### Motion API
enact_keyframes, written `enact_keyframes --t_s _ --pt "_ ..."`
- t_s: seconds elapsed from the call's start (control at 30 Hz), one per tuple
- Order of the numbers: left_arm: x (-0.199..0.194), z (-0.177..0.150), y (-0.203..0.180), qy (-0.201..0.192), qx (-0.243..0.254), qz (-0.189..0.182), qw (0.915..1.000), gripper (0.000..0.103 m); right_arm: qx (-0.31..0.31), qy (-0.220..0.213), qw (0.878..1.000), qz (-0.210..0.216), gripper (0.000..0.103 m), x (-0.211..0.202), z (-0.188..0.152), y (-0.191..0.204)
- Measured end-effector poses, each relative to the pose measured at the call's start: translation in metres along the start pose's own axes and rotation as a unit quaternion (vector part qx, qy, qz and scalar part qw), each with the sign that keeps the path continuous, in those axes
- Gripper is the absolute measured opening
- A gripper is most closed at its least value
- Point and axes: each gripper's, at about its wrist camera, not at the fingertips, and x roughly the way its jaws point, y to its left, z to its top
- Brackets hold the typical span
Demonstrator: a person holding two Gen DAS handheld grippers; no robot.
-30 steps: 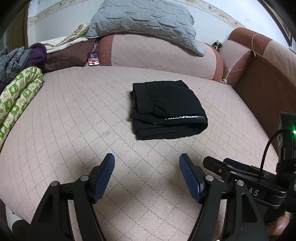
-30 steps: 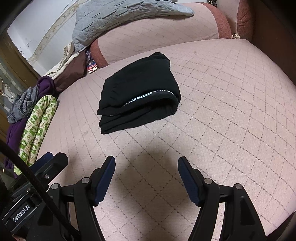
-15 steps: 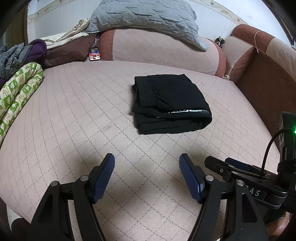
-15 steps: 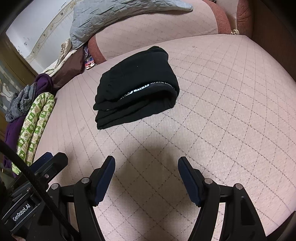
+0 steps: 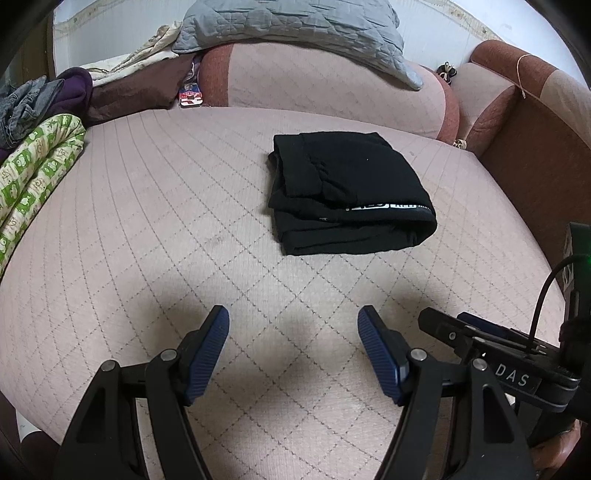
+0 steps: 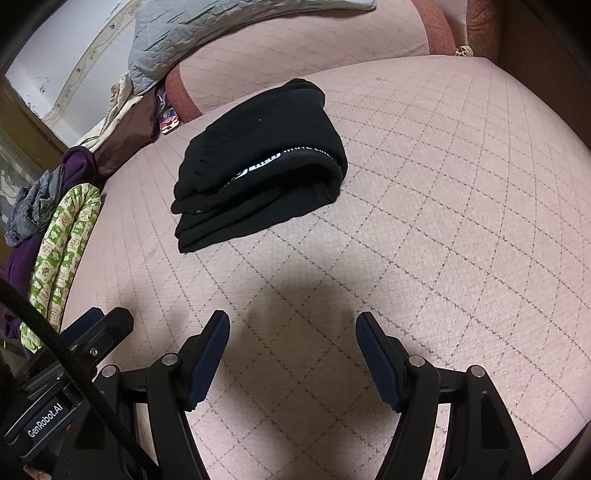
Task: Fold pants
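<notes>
Pants point(image 5: 347, 195) lie folded mid-cushion point(image 5: 147, 221), well beyond both spread, empty grippers point(image 5: 293, 350) point(image 6: 291, 350); green printed cloth point(image 5: 33, 173) left of them, grey quilt point(image 5: 295, 29) behind

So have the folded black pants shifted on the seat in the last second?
No. The folded black pants lie at the same offset from the faint dark stain on the quilted seat; only the camera's framing has changed.
</notes>
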Motion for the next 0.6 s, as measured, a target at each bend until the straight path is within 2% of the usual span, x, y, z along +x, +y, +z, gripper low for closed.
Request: enact_keyframes --t_s 0.27,0.4,0.6 --pt "0.013 0.003 0.005 0.016 -0.005 -0.004 0.9998 0.071 0.006 0.003 1.0 0.001 0.076 0.007 0.004 -0.005" --pt "0.018 0.023 0.021 0.016 -0.026 -0.007 0.9995 0.071 0.007 -0.015 1.0 -0.003 0.076 -0.001 0.019 -0.009" --pt "0.025 0.054 0.032 -0.001 -0.021 0.02 0.9996 0.072 0.003 -0.042 0.999 -0.013 0.077 -0.013 0.049 -0.013"
